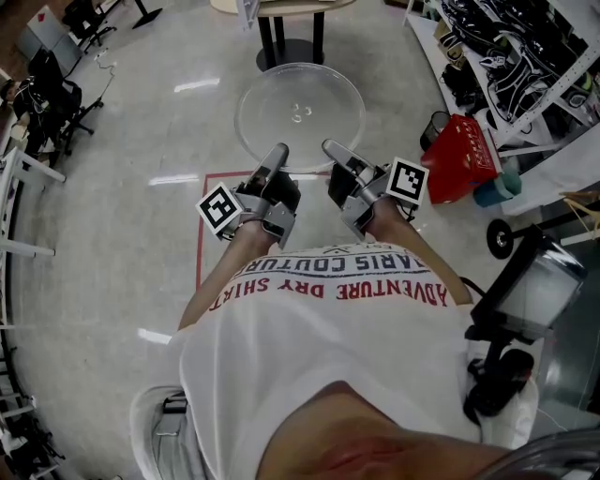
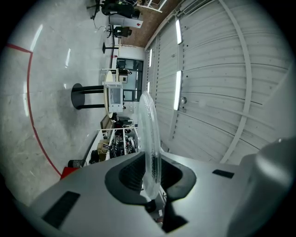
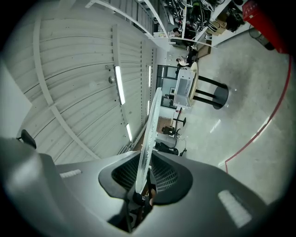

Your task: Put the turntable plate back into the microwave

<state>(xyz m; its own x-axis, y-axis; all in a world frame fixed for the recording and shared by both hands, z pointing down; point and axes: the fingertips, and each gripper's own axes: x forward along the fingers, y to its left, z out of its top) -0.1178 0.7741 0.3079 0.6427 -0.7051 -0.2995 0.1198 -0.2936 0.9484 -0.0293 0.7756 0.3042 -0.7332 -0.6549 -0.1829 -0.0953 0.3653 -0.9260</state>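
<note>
A round clear glass turntable plate (image 1: pixel 300 112) is held level in the air in front of the person, above the floor. My left gripper (image 1: pixel 277 155) is shut on its near left rim and my right gripper (image 1: pixel 334 152) is shut on its near right rim. In the left gripper view the plate (image 2: pixel 150 139) shows edge-on between the black pads. The right gripper view shows the plate (image 3: pixel 149 139) edge-on too, clamped between the ribbed pads. A white microwave (image 3: pixel 183 86) stands far off on a round table (image 3: pixel 196 83), also seen as the microwave (image 2: pixel 114 96) in the left gripper view.
A round pedestal table (image 1: pixel 291 19) stands just beyond the plate. Red tape (image 1: pixel 201 225) marks a square on the grey floor. A red box (image 1: pixel 461 157) and cluttered shelves (image 1: pixel 506 47) lie to the right. Office chairs (image 1: pixel 47 89) stand at the left.
</note>
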